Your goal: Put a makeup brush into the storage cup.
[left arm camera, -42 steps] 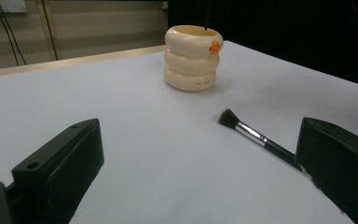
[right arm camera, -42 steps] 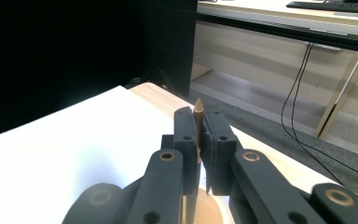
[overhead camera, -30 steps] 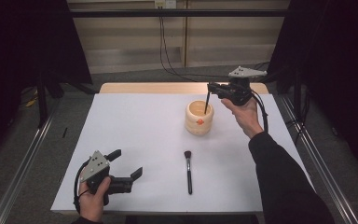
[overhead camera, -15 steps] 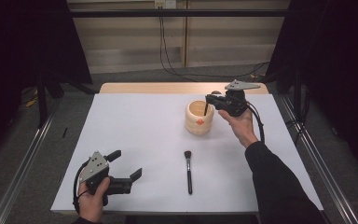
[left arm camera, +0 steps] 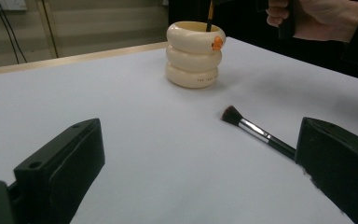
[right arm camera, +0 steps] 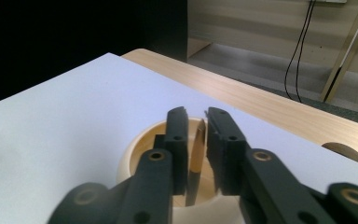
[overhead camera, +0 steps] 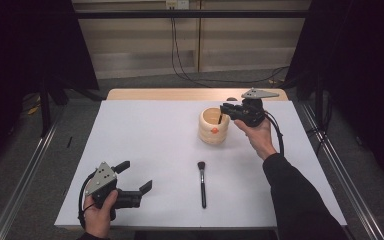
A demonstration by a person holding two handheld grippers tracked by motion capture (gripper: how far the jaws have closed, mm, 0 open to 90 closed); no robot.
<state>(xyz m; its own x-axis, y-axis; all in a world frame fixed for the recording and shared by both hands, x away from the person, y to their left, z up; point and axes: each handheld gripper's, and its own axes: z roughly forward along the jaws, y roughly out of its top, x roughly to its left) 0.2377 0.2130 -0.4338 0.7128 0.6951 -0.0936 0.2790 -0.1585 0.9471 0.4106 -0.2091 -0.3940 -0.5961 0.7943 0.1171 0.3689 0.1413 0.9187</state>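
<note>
Over the holder, the right hand-held gripper pinches a light, stiff, slim brush handle near its top.

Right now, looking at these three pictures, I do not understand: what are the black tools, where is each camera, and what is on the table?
A person holds a hand tool with two black fingers in each hand. One camera looks down from above; one rides on each tool.

On the white table stand a cream holder and a makeup brush lying flat.

The right gripper holds a thin brush handle upright inside the holder. The left gripper is open and holds nothing.
</note>
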